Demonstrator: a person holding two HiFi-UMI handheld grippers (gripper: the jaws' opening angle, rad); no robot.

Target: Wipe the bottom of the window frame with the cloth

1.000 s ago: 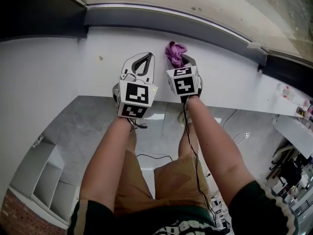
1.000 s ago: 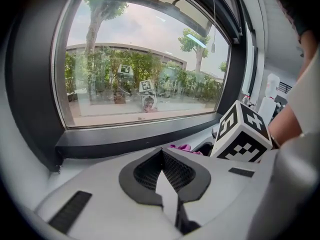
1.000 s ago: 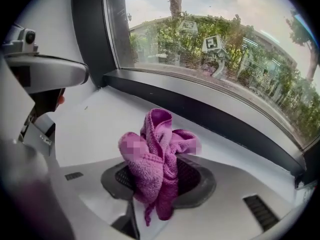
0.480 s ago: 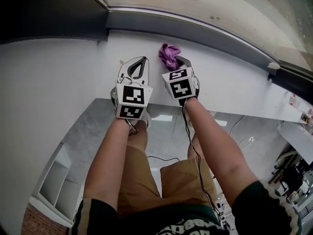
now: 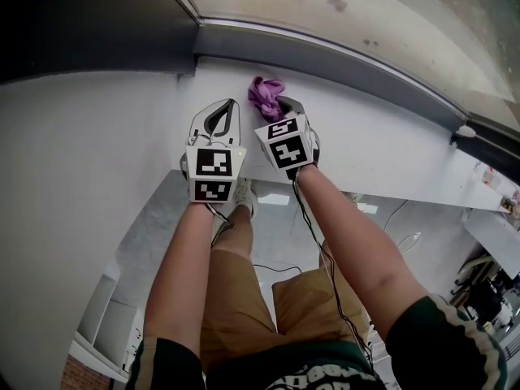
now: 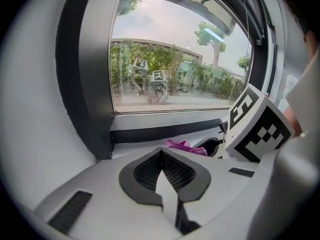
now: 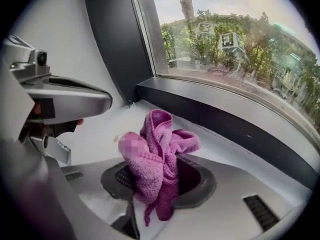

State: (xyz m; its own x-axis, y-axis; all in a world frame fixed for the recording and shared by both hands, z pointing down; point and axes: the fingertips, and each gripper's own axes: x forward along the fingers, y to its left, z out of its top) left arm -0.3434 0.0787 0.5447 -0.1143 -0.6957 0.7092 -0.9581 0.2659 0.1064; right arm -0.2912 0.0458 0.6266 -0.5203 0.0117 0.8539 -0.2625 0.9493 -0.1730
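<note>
The cloth (image 7: 155, 154), a bunched purple terry rag, sits just short of the window frame's bottom rail (image 7: 225, 119). It hangs over the white sill (image 7: 100, 129) in front of that rail, close to the rail's left end where the dark upright of the frame (image 7: 112, 39) comes down. From these views it looks near the rail but not pressed on it.

The wipe seems about to begin, or is at one end of a stroke. To do it well, the wad should probably go forward until its loose folds flatten against the rail's face and top edge. It should then be drawn along the rail in one even pass, with the pressure kept on the fabric so the hard jaw tips stay off the frame. Starting tight in the corner by the rail's left end would avoid leaving an unwiped patch there.

The right gripper (image 7: 160, 186) has its jaws closed down on the cloth's lower part. Most of the wad stands proud beyond the tips, towards the rail.

The left gripper (image 6: 161, 154) rides beside the right one, a little farther back from the rail. Its jaws are brought together tip to tip with nothing between them, and it touches neither cloth nor rail.
</note>
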